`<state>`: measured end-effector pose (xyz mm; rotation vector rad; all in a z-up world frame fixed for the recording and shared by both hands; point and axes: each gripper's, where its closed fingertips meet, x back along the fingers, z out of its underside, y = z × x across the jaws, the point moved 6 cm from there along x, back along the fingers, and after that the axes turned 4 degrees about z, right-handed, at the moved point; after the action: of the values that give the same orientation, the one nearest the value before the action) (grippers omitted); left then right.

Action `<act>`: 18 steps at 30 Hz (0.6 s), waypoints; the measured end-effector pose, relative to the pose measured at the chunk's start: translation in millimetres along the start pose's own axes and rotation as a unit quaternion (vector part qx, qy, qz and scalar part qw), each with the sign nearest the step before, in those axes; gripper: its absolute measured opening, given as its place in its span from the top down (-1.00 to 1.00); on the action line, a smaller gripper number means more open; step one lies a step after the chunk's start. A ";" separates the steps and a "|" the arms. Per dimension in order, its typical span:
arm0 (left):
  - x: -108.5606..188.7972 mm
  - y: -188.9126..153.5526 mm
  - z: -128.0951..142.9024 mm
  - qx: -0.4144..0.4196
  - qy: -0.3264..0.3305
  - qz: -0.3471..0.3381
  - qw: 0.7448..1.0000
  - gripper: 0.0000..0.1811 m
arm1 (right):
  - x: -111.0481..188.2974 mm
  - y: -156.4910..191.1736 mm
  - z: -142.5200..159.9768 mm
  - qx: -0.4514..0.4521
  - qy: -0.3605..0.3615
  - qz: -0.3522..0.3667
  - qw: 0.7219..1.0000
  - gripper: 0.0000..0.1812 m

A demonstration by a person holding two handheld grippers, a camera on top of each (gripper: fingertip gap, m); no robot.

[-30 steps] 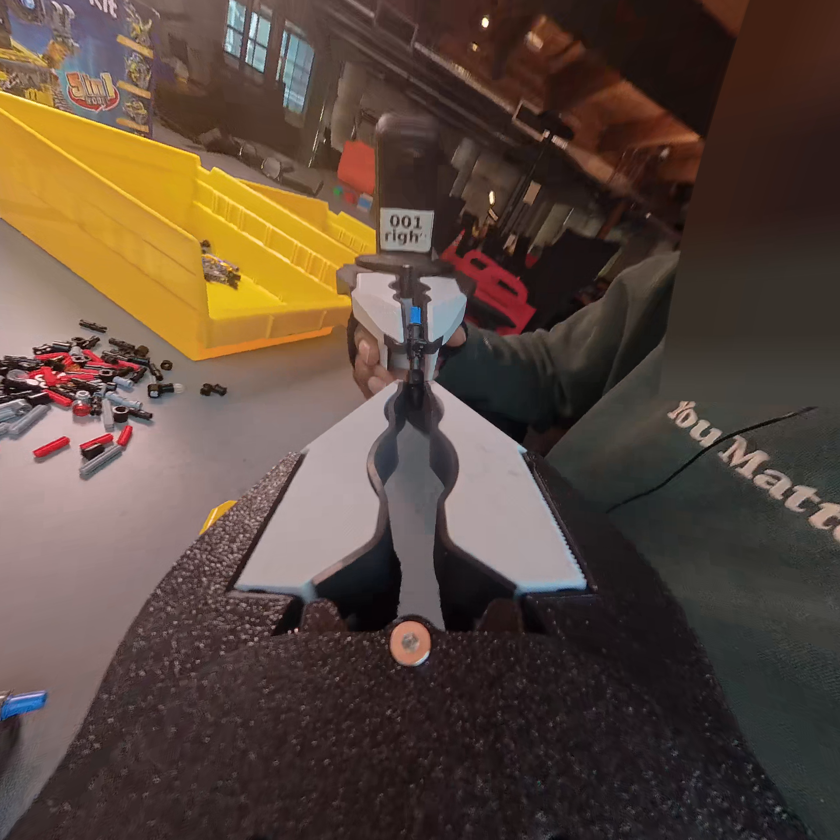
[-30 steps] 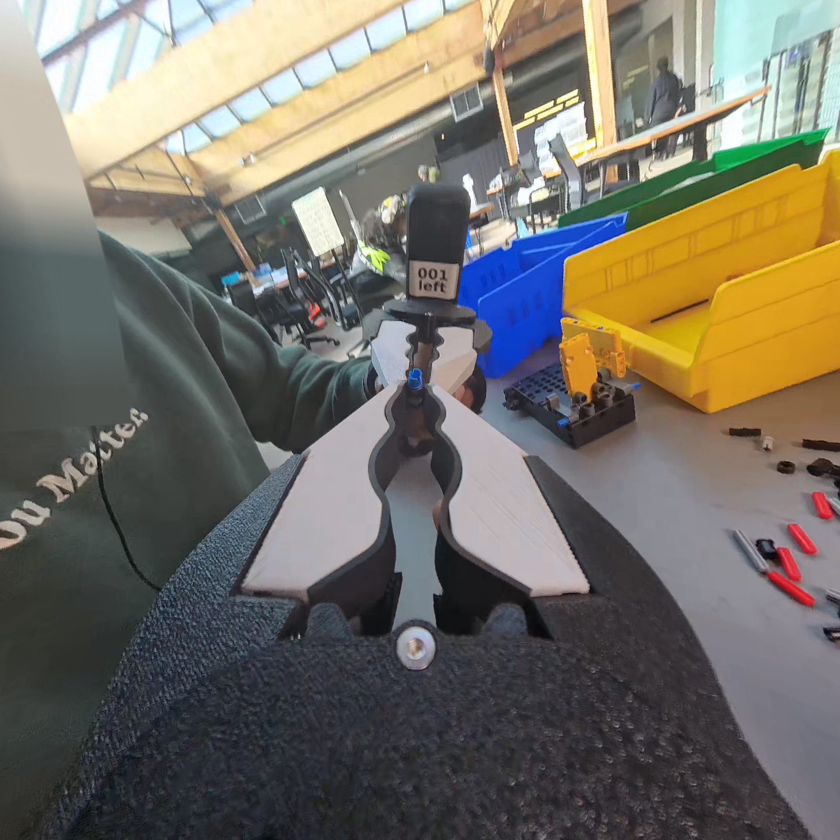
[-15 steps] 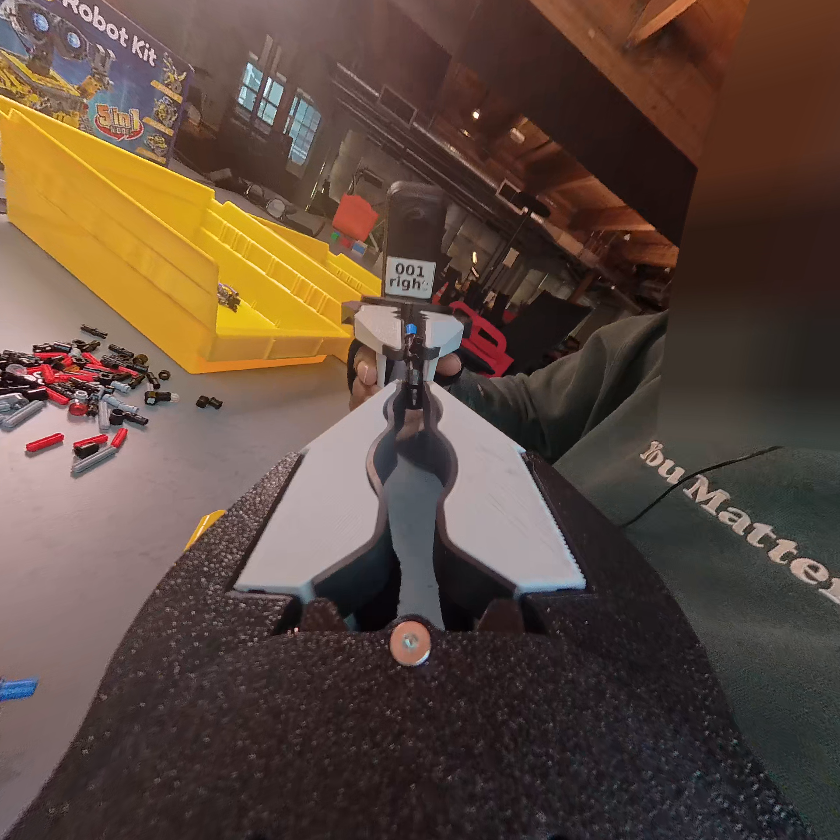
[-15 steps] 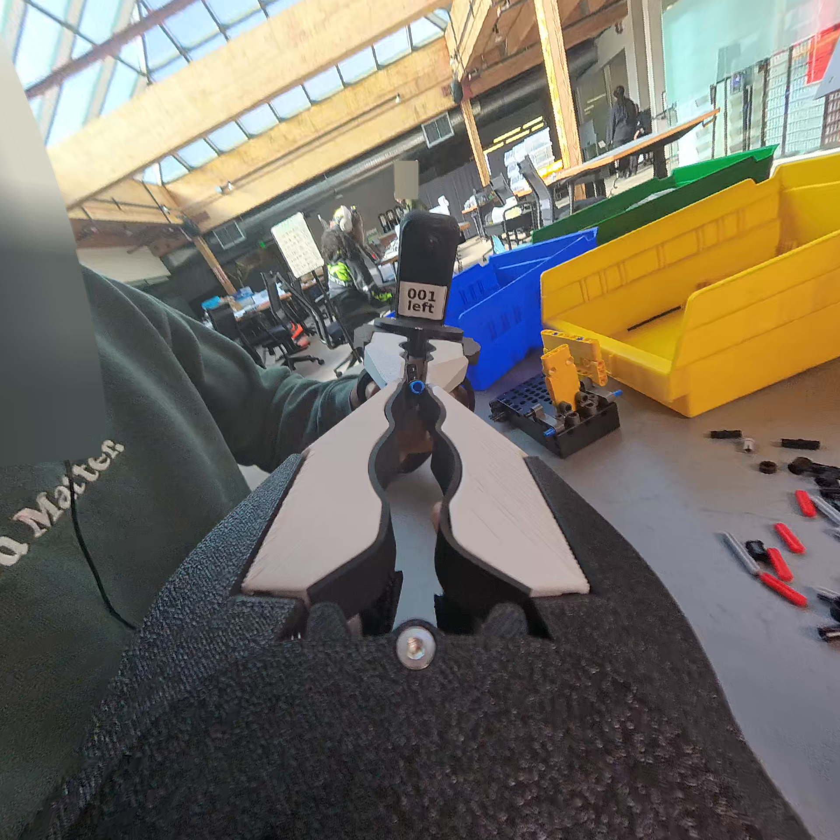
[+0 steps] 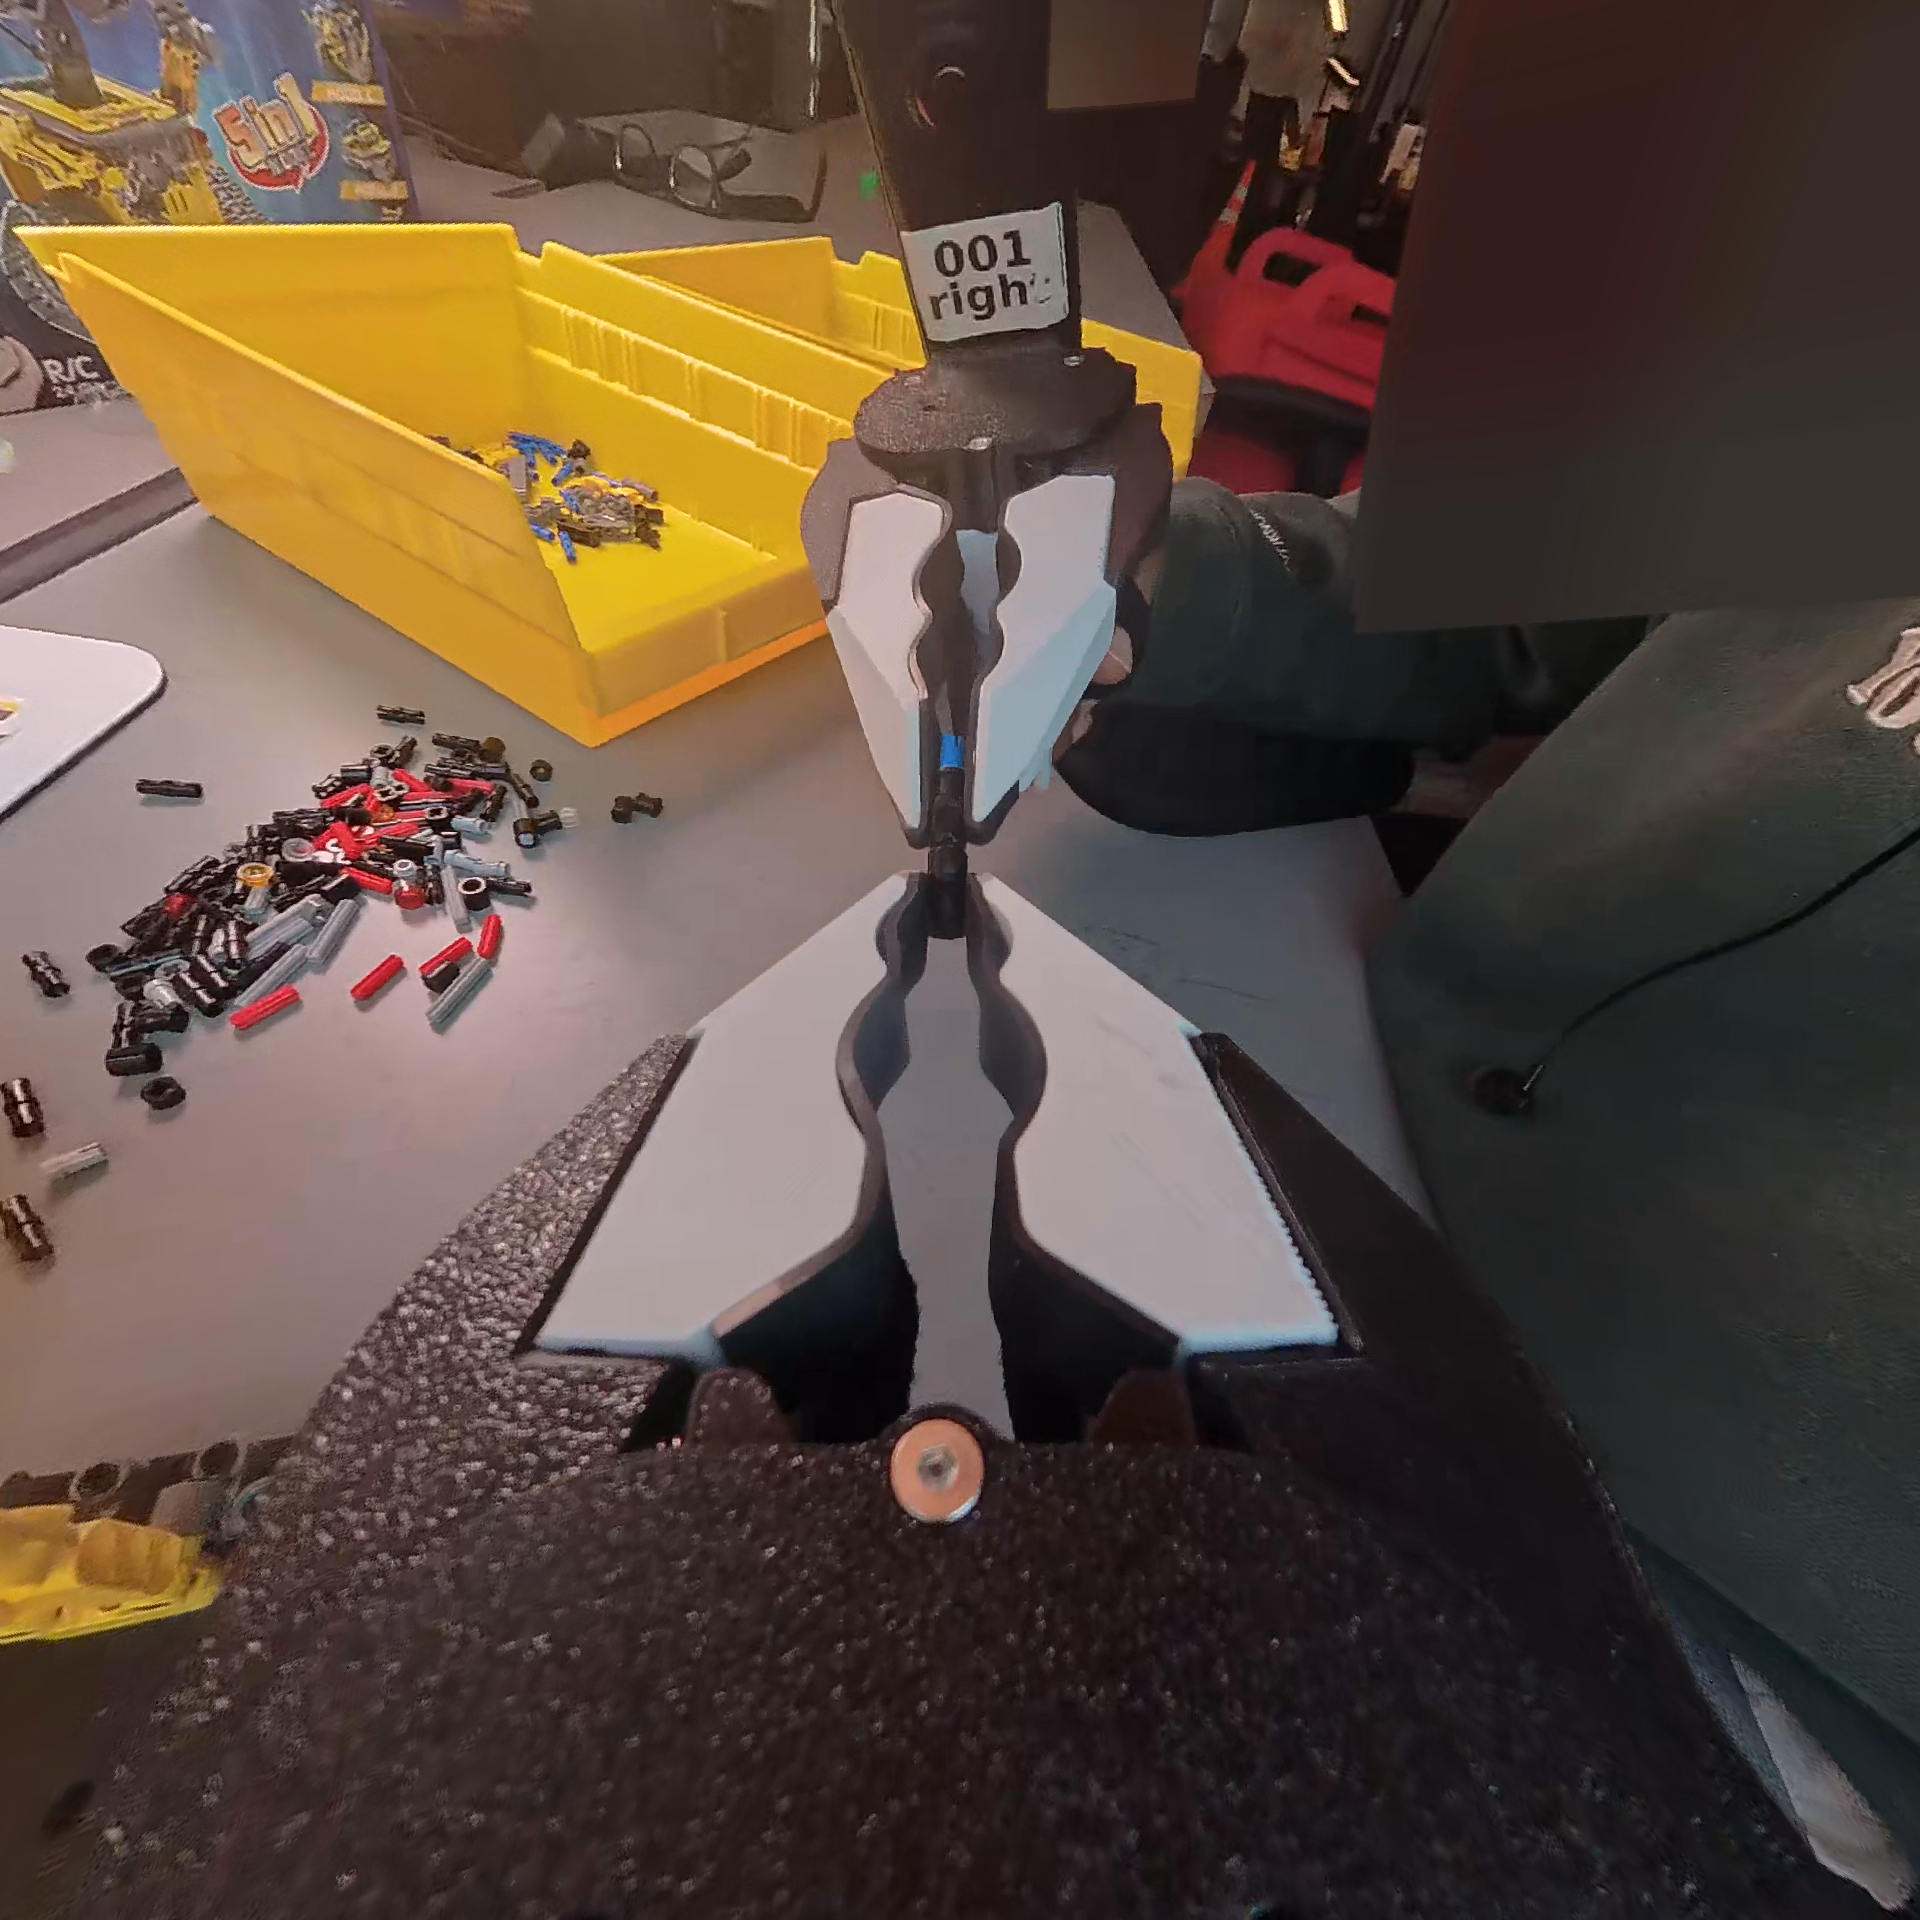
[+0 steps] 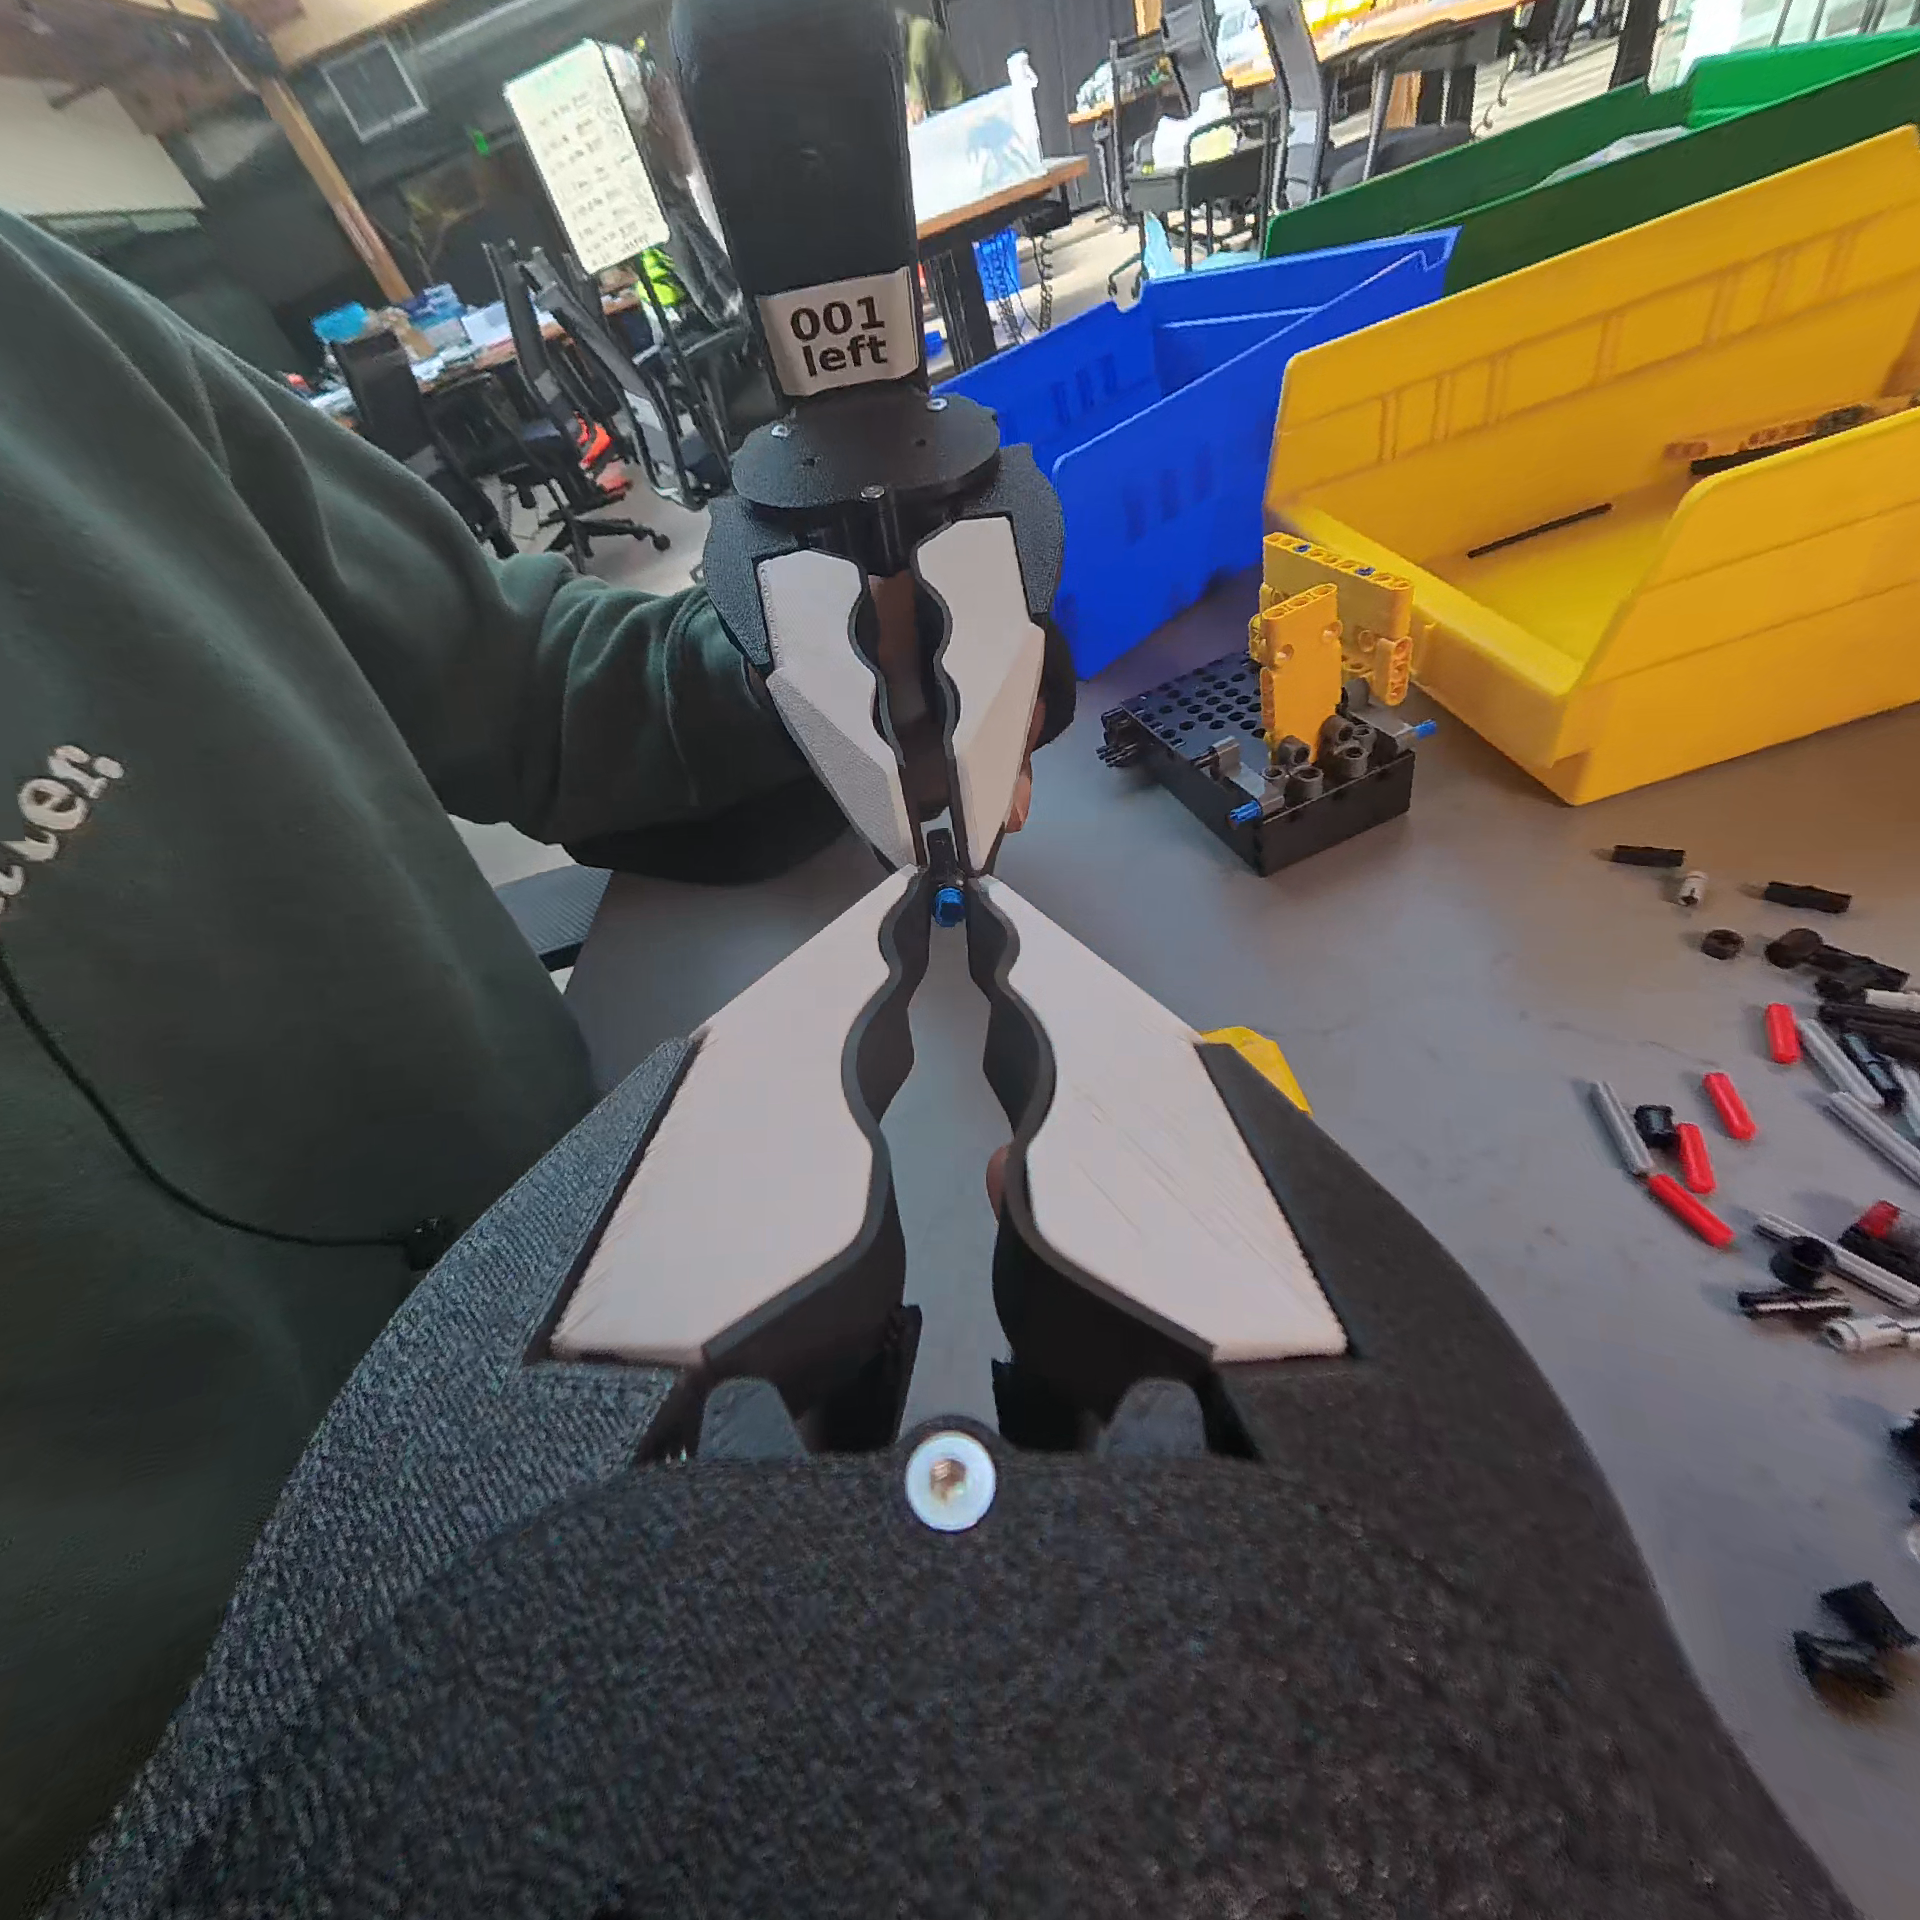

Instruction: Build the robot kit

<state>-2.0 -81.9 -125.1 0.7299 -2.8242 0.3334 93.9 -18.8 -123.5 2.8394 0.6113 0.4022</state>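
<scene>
Blue-tipped pin (image 6: 947, 902) being pinched in my right claw (image 6: 943, 883), tip to tip with my left claw (image 5: 943, 906), itself clamping a black connector (image 5: 943, 883) above the grey surface (image 5: 1195, 935).

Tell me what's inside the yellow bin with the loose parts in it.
In the left wrist view, the yellow bin holds a small heap of blue, grey and black parts against its near wall. The floor beside the heap is bare; that wall hides whatever lies low behind it.
</scene>
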 end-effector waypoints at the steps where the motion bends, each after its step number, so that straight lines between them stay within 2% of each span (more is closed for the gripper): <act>1: -0.9 -0.8 1.6 -0.006 0.009 -0.002 1.000 0.95 | -0.1 1.0 1.2 0.010 0.012 0.005 1.000 0.94; 3: -2.0 -3.8 -0.6 -0.012 0.009 0.001 1.000 0.95 | 2.7 3.5 -0.8 0.001 0.007 -0.012 1.000 0.94; 7: -3.3 2.6 6.0 0.006 0.012 -0.011 1.000 0.95 | -1.5 -3.9 5.3 -0.009 0.013 0.007 1.000 0.94; 10: -6.3 2.6 7.2 0.022 0.004 -0.001 1.000 0.95 | 0.1 -3.4 5.0 -0.024 0.009 -0.006 1.000 0.94; 12: -7.2 6.7 8.8 0.066 -0.010 0.017 0.998 0.94 | -0.9 -5.5 4.2 -0.012 -0.001 0.007 1.000 0.93; 14: -4.5 11.8 5.0 0.131 -0.054 0.051 0.989 0.94 | 2.0 -8.1 -1.6 0.012 -0.030 0.022 0.999 0.89; 18: 4.3 25.1 3.7 0.273 -0.140 0.103 0.946 0.94 | 21.0 -15.0 -18.4 0.058 -0.101 0.066 0.991 0.61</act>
<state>-18.7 -63.5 -131.7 0.6072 -3.1060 1.1683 101.1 6.2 -105.4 2.9920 0.4214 0.0991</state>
